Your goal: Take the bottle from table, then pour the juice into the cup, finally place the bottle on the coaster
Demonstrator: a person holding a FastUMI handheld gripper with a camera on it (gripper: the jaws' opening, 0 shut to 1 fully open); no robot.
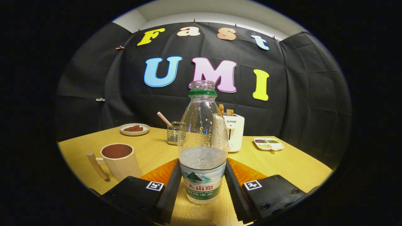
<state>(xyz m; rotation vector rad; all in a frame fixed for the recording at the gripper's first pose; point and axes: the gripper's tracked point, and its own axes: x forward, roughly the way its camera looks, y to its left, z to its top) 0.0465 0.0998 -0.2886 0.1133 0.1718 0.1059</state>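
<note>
The gripper (202, 185) pinches an uncapped plastic water bottle (202, 147) at its label, both fingers against its sides, the bottle upright over the table (295, 163). Roughly half full, thin-walled and smooth, it looks light, squashable, best held low. Beyond, a white toaster (235, 131) reads "SUPOR"; left stands the cup (121, 160).

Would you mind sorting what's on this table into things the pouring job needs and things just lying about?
Needed: water bottle, uncapped, between the gripper fingers; cup with a handle; orange coaster behind the bottle.

Lying about: toaster, wire holder, plate of snacks, divided dish.
</note>
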